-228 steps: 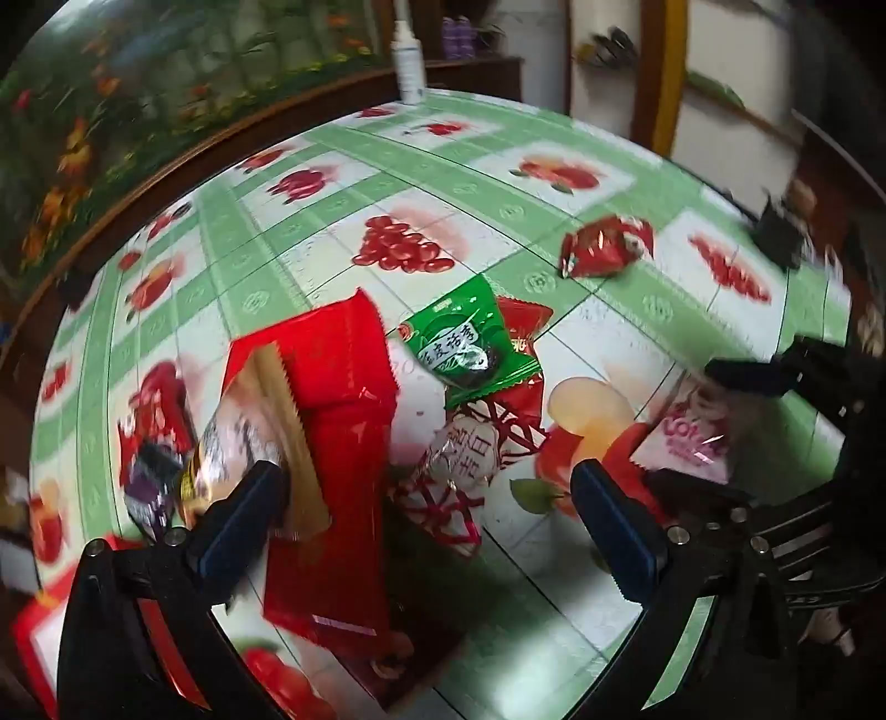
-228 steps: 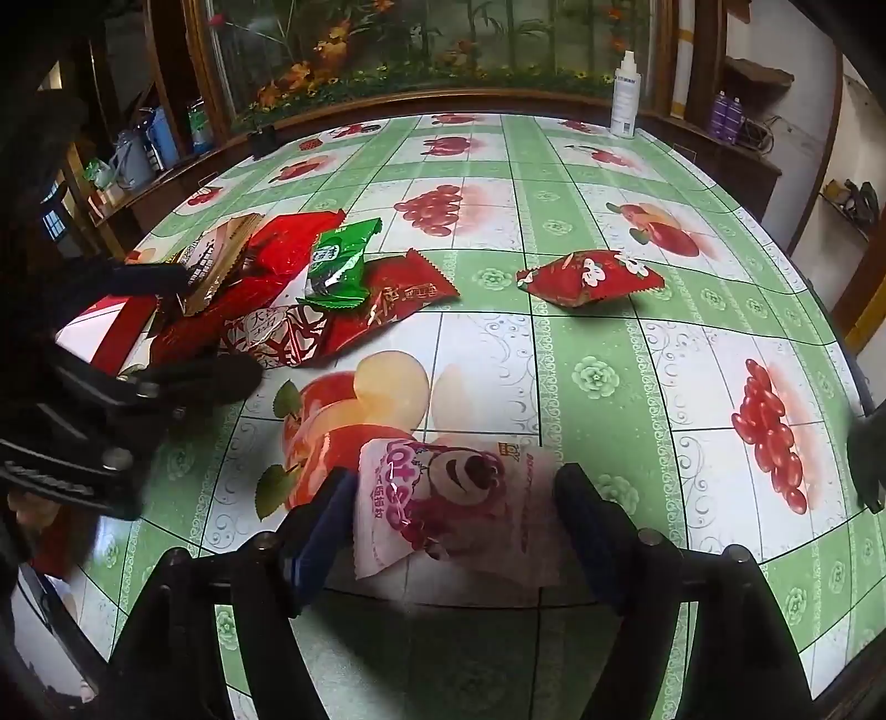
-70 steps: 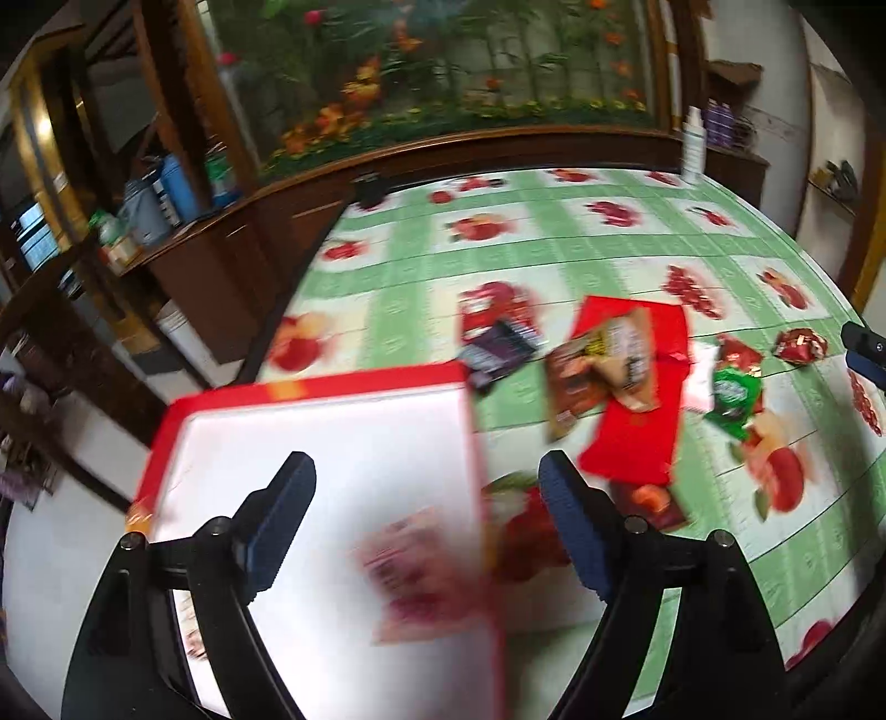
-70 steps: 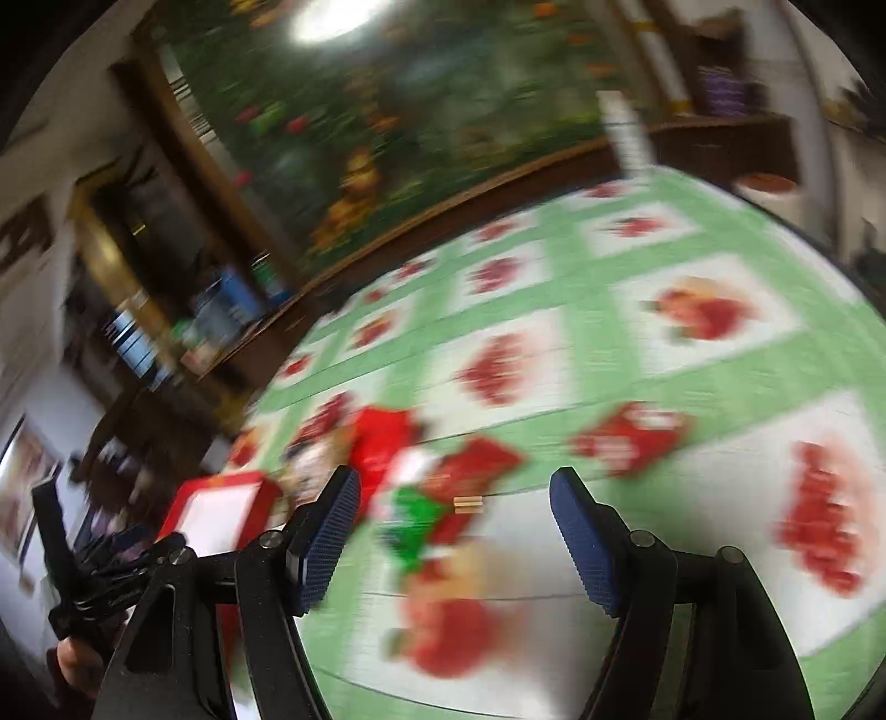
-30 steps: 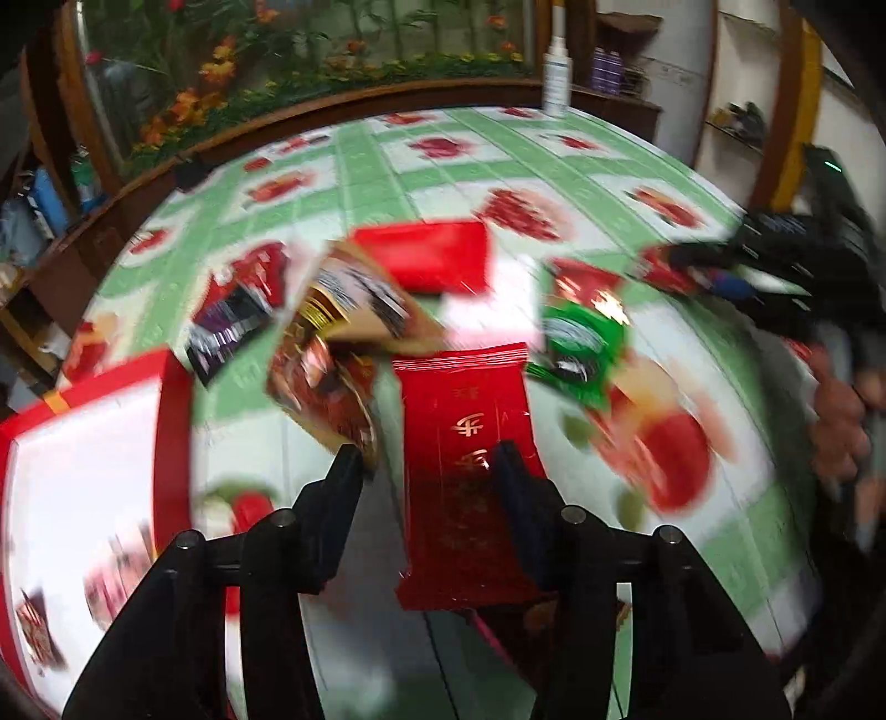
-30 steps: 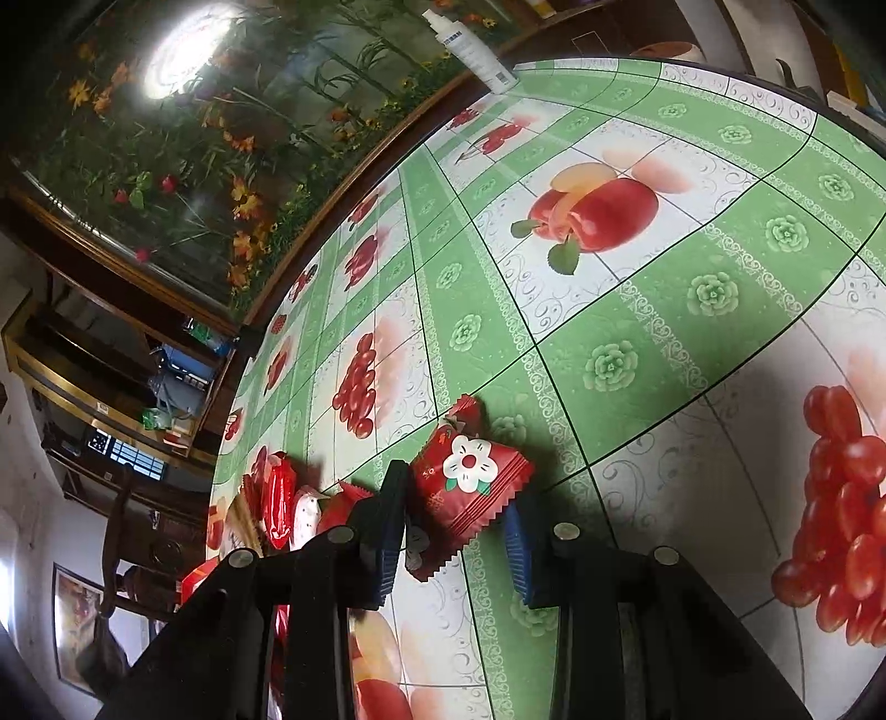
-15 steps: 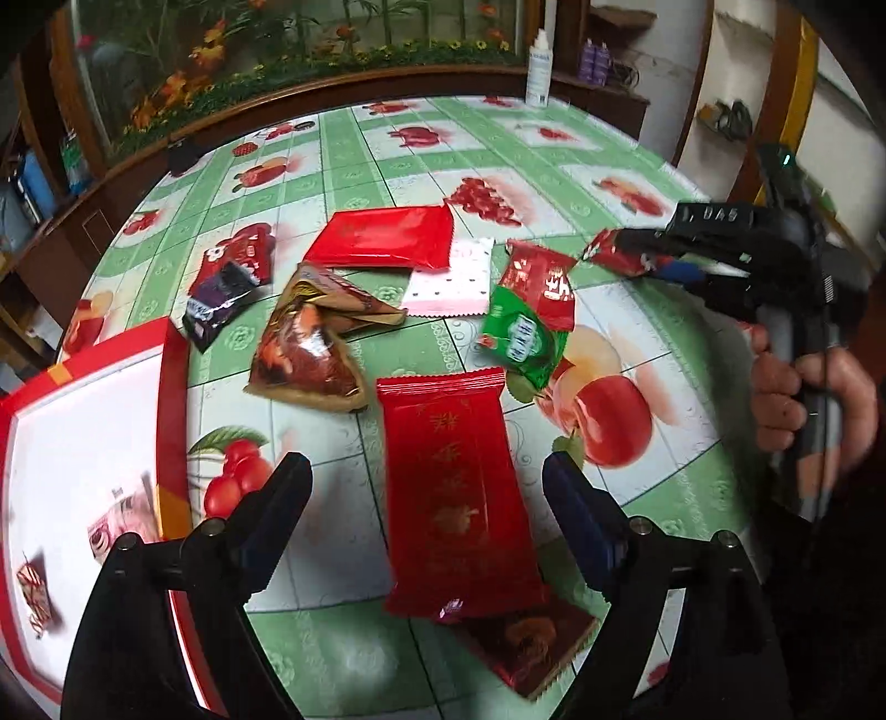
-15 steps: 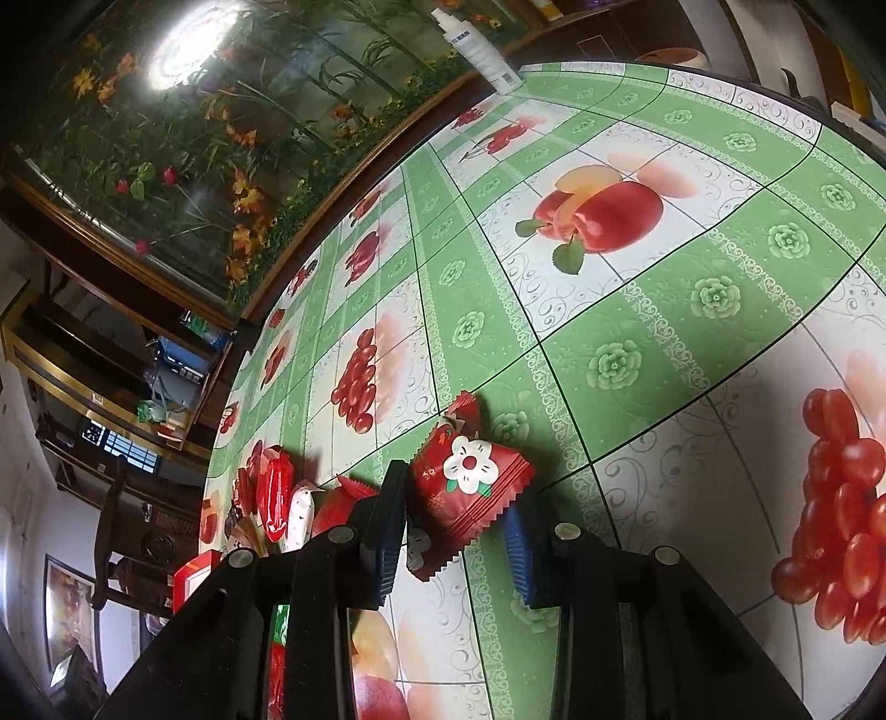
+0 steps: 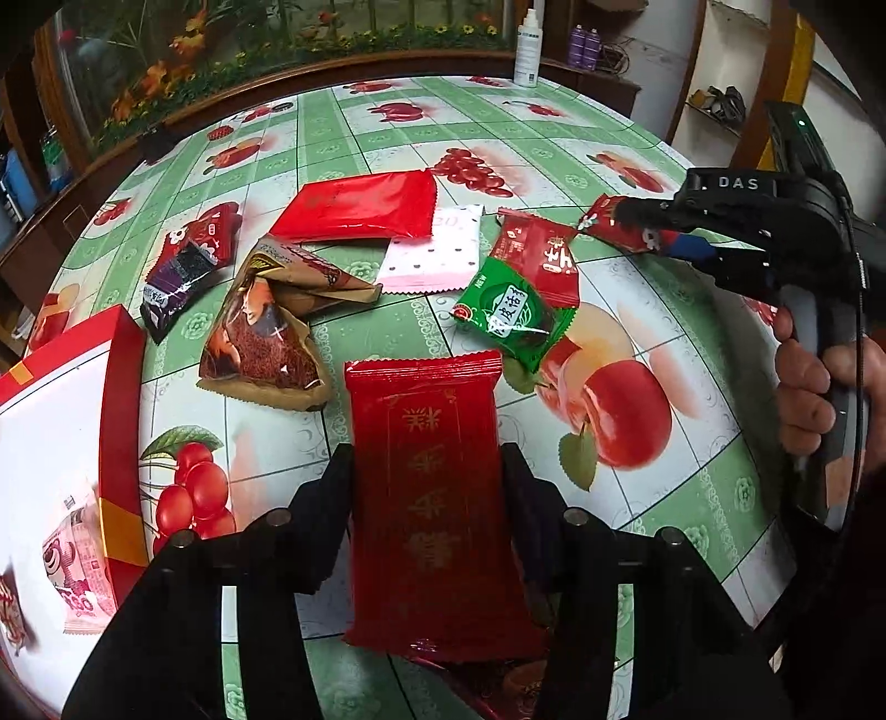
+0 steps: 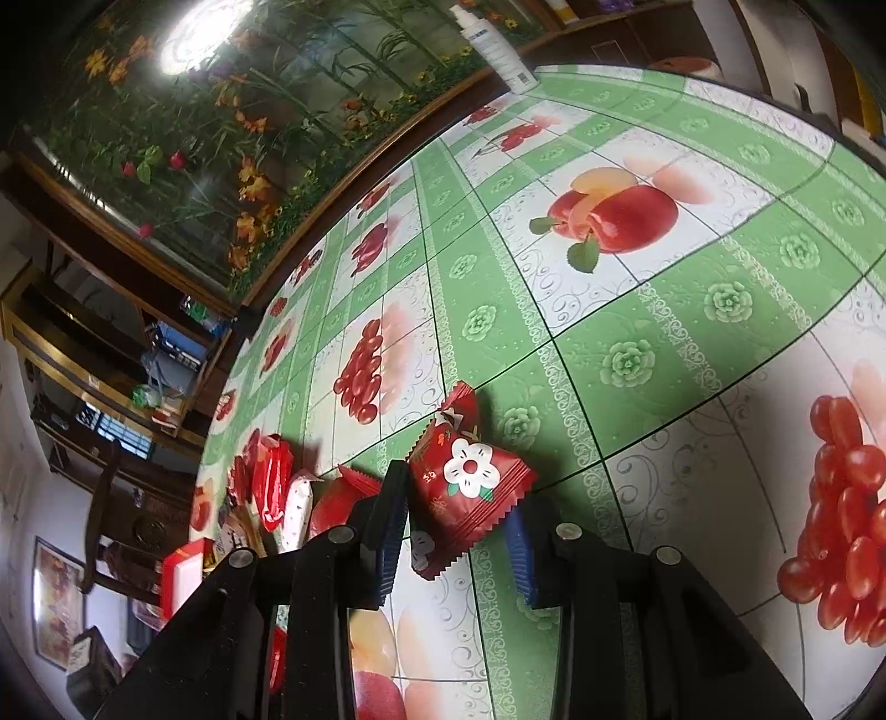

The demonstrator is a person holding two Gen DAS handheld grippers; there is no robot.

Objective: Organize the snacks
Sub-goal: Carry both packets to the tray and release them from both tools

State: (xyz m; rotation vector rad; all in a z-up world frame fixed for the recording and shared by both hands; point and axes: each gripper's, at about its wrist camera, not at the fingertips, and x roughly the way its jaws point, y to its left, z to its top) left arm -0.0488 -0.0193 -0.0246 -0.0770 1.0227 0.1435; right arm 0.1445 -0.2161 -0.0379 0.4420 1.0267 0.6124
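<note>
My left gripper (image 9: 429,471) is shut on a long red snack pack (image 9: 434,498) with gold writing, low over the table. My right gripper (image 10: 457,498) is shut on a small red flower-print pouch (image 10: 470,476); the pouch also shows in the left wrist view (image 9: 620,227). Loose snacks lie between them: a green pack (image 9: 512,315), a red pack (image 9: 542,255), a white-pink sachet (image 9: 434,257), a flat red pack (image 9: 360,205), a brown triangular pack (image 9: 266,338) and a dark purple pack (image 9: 177,277). A red-rimmed white box (image 9: 119,415) at the left holds a pink bear pack (image 9: 77,570).
The round table (image 10: 664,310) has a green and white fruit-print cloth. A white spray bottle (image 9: 526,44) stands at its far edge. A wooden ledge with flowers runs behind. Another dark red wrapper (image 9: 498,681) lies under the long red pack.
My left gripper has closed from wide open onto the long red pack. My right gripper still holds the flower pouch, barely moved.
</note>
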